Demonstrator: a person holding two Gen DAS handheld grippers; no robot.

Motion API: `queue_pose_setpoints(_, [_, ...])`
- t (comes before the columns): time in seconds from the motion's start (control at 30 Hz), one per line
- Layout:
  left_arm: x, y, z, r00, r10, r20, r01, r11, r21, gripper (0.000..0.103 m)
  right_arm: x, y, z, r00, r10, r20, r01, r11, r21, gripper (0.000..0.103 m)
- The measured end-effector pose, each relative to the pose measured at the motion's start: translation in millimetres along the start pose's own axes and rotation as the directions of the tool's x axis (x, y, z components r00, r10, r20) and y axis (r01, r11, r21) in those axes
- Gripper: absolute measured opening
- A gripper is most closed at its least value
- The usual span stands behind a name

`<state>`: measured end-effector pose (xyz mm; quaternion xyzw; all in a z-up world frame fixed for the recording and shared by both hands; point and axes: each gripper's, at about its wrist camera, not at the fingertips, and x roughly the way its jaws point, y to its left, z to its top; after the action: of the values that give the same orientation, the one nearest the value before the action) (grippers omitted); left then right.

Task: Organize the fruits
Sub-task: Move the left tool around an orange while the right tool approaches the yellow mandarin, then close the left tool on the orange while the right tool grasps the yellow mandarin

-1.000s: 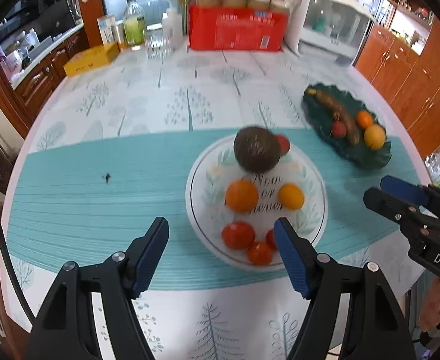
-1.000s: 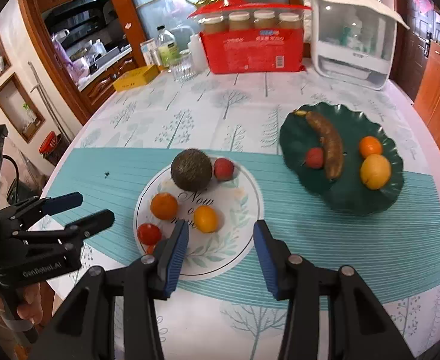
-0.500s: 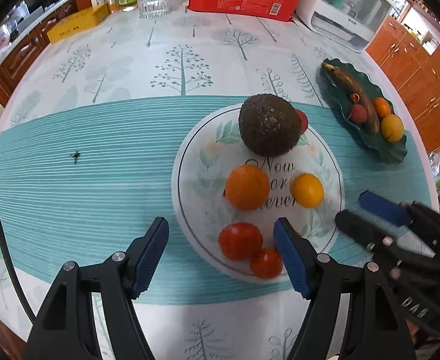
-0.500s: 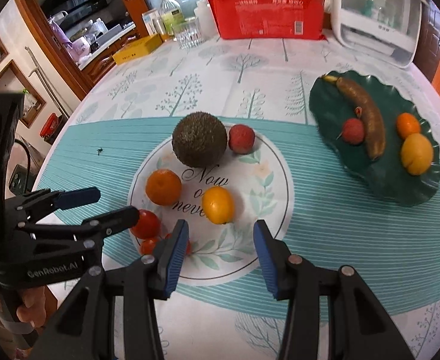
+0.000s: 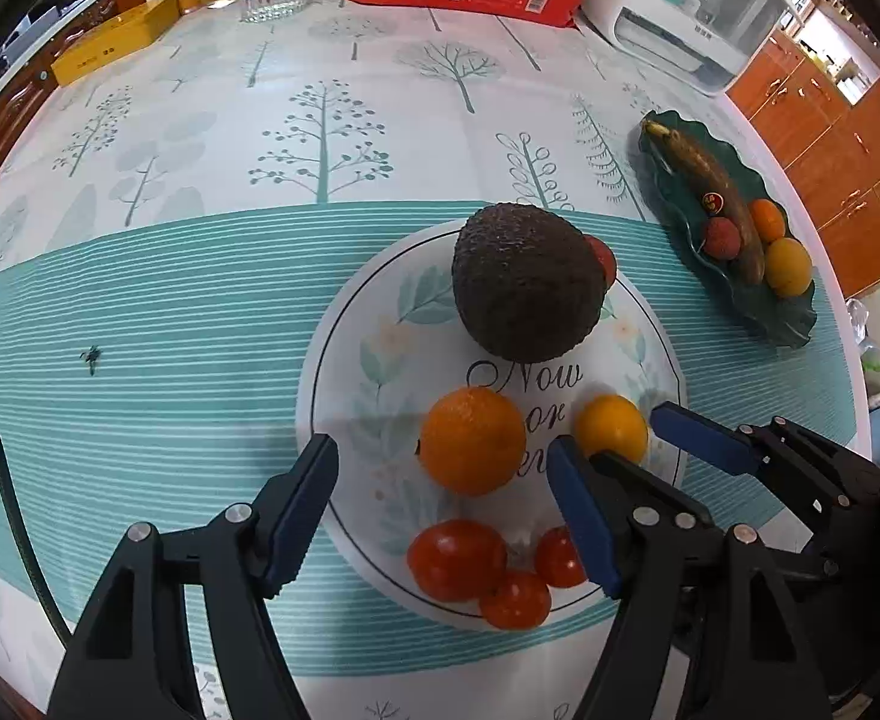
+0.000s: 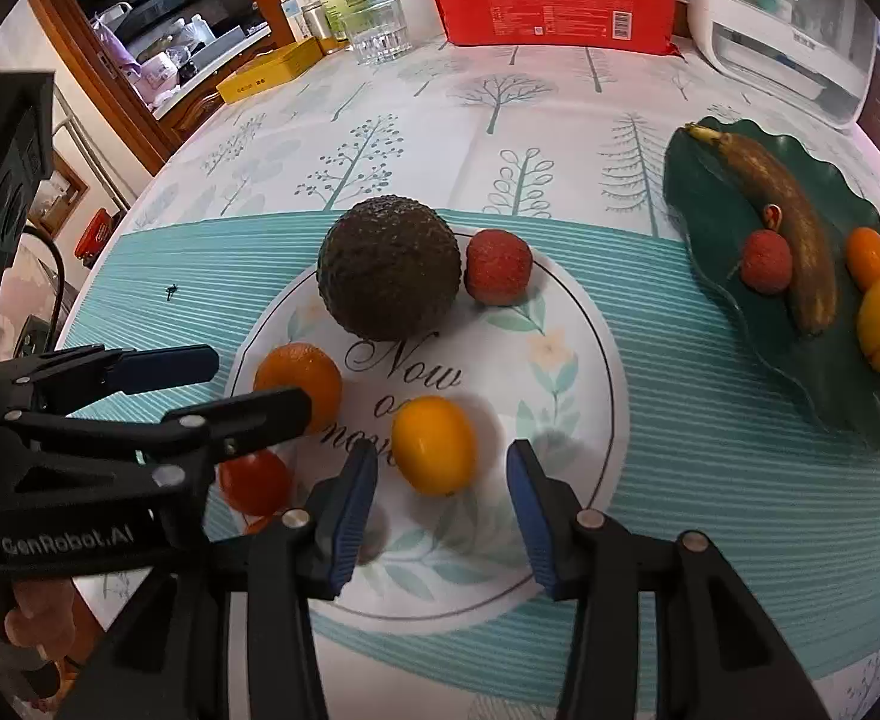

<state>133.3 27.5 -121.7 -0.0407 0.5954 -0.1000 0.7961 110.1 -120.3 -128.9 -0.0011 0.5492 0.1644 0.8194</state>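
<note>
An orange [image 5: 472, 447] lies on the white plate [image 5: 344, 360], just ahead of and between the left gripper [image 5: 443, 501] fingers, which are spread and hold nothing. A small yellow fruit [image 6: 434, 444] sits just ahead of the right gripper [image 6: 442, 501] fingers, also released. An avocado [image 6: 389, 274] lies further ahead on the worktop's plate.

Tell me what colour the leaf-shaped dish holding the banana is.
Dark green; the leaf-shaped dish shows best in the right wrist view.
</note>
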Motion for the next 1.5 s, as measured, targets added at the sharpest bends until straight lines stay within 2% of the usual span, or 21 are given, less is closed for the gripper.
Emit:
queue_pose_setpoints(0.17, [8.6, -2.9, 5.0, 1.0, -0.013, -0.019, 0.013, 1.0, 0.009, 0.064, 6.8, 1.0, 1.8, 1.0, 0.012, -0.01, -0.012, 1.0, -0.013, 0.032])
queue_pose_setpoints(0.27, [13.0, -5.6, 6.5, 0.999, -0.02, -0.03, 0.021, 1.0, 0.018, 0.058, 6.9, -0.8, 1.6, 1.0, 0.021, -0.006, -0.021, 1.0, -0.008, 0.032])
queue_pose_setpoints(0.43, [22.9, -12.0, 9.0, 0.998, -0.035, -0.056, 0.037, 0.999, 0.029, 0.042, 6.1, -2.4, 0.2, 1.0, 0.03, -0.005, -0.03, 1.0, 0.006, 0.031])
queue_pose_setpoints(0.5, [24.9, -14.0, 9.3, 0.998, -0.027, -0.058, 0.029, 0.999, 0.033, 0.039, 5.9, -2.5, -0.4, 0.999, 0.031, -0.004, -0.031, 0.999, 0.009, 0.031])
queue_pose_setpoints(1.03, [20.3, -13.1, 6.4, 1.0, -0.01, -0.022, 0.011, 0.998, 0.054, 0.036, 3.7, 0.8, -3.0, 1.0, 0.022, 0.008, -0.023, 0.999, 0.025, 0.03])
queue_pose_setpoints(1.2, [-0.2, -19.0, 4.2, 0.999, 0.022, 0.037, -0.026, 0.994, 0.102, 0.036, -6.9, 5.1, -1.5, 0.999, 0.021, 0.034, -0.022, 1.0, 0.018, 0.03])
queue_pose_setpoints(1.5, [-44.5, -43.3, 9.2, 0.991, 0.011, 0.132, -0.034, 0.985, 0.169, 0.036, -43.6, 5.0, 5.7, 0.993, 0.015, 0.118, -0.018, 0.999, 0.028, 0.03])
